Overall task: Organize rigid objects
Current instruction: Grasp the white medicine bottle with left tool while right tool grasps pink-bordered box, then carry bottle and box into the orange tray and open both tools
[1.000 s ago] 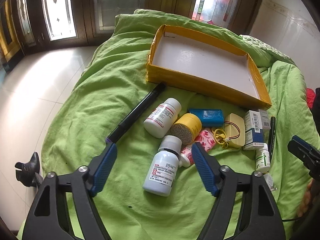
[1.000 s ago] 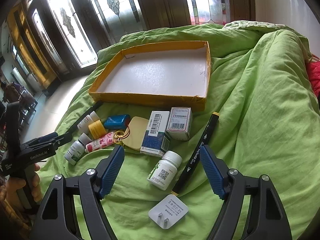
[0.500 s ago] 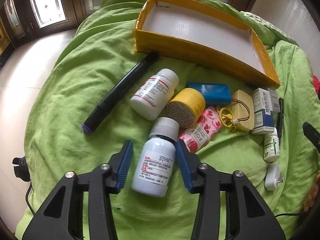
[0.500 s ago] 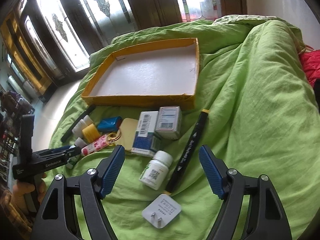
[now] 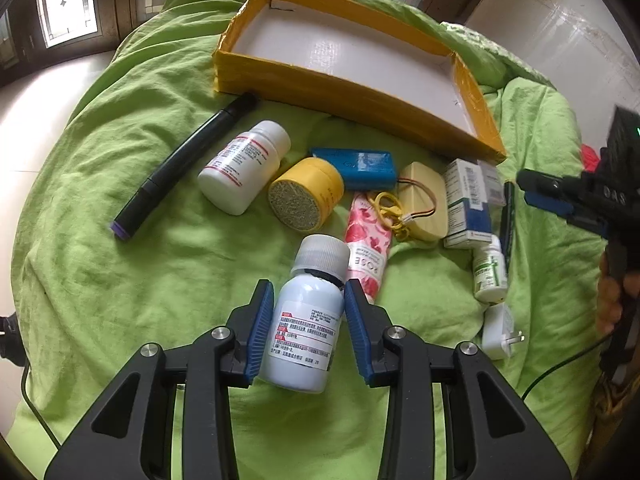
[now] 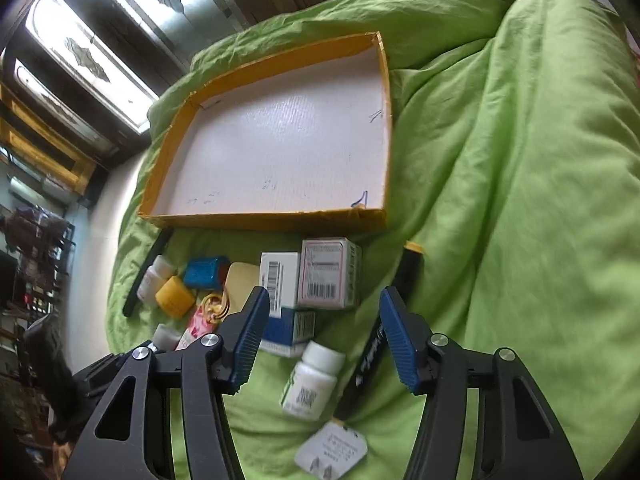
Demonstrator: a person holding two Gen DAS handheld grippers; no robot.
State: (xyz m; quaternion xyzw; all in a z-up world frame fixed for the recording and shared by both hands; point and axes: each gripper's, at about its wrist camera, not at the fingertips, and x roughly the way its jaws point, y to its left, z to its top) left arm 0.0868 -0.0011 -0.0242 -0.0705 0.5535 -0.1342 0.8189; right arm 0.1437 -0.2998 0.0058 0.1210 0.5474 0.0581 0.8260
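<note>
The pale blue-white plastic bottle with a ribbed white cap and printed label [image 5: 308,320] lies on its side on the green quilted bed cover [image 5: 120,264], nearest you in the loose cluster of items, and your left gripper [image 5: 309,332] has just closed on it: both blue ridged pads press against the bottle's flanks below the shoulder, cap pointing away toward the shallow yellow-walled cardboard tray with a white floor [image 5: 320,84]. The tray holds nothing yet, so I judge the sorting barely begun. Lift straight up before travelling; the rose-printed pink tube [image 5: 366,252] lies just beside the cap and would drag if you slide. Keep the bottle level, since a round smooth body gripped low can pivot between the pads. Carry it over the near wall, not through it, and set it down in a far corner so later items have room. Mind the yellow round tin [image 5: 308,196] and the white bottle with red label stripes [image 5: 240,168] on the way. Your right gripper [image 6: 322,340] stands spread and holds nothing; its jaws have just been narrowing over the small white bottle with a green label [image 6: 312,384], which lies between them but untouched, with the black marker [image 6: 372,356] close against the right pad. Centre on the bottle alone before closing further, or you will pinch the marker with it.
</note>
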